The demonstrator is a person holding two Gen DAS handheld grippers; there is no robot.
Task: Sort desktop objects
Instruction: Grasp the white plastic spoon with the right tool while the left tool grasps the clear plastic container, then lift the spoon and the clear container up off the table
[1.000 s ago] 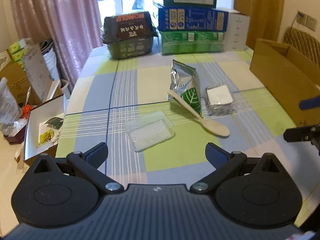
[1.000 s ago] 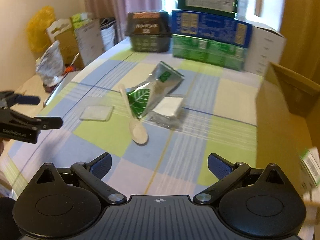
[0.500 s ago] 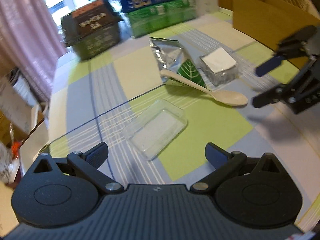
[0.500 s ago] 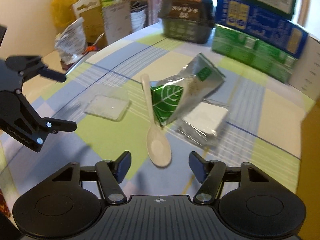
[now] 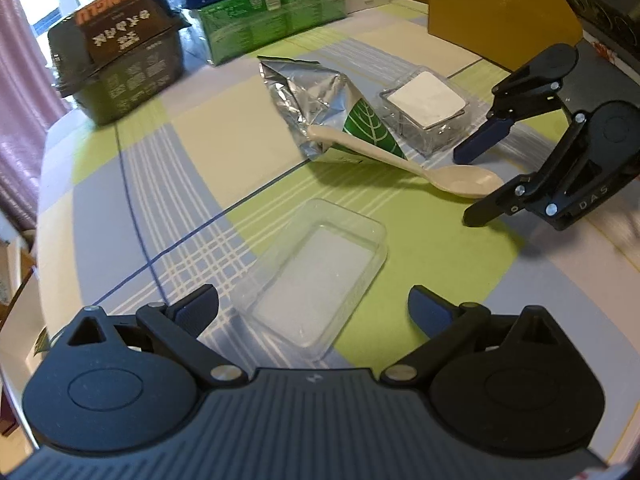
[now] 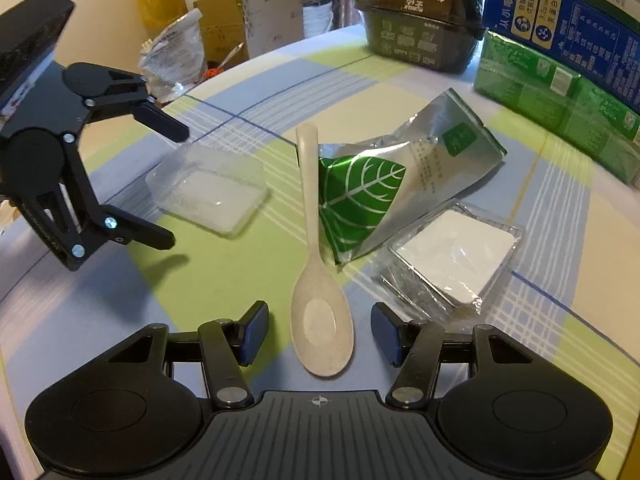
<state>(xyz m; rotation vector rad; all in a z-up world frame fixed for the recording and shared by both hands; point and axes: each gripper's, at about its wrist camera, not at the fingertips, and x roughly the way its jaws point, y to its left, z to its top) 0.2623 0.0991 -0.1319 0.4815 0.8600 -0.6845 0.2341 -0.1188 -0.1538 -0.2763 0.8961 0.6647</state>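
- Right gripper [image 6: 319, 334]: jaws parted moderately, straddling the bowl of the cream spoon [image 6: 316, 280] without touching it; nothing gripped.
- Spoon lies flat on the checked tablecloth [image 6: 224, 280]; its handle points away and rests against the foil pouch [image 6: 400, 188].
- Left gripper [image 5: 313, 308]: jaws spread wide, holding nothing, with the near end of the clear shallow tray [image 5: 316, 272] between the fingertips; whether they touch it I cannot tell.
- Tray, left of the spoon: appears empty, whitish base.
- Right of the spoon: clear square container [image 6: 452, 260], white surface on top; contents cannot be told.
- Beyond the spoon: dark lidded box [image 6: 420, 20], stacked green and blue cartons [image 6: 560, 52].
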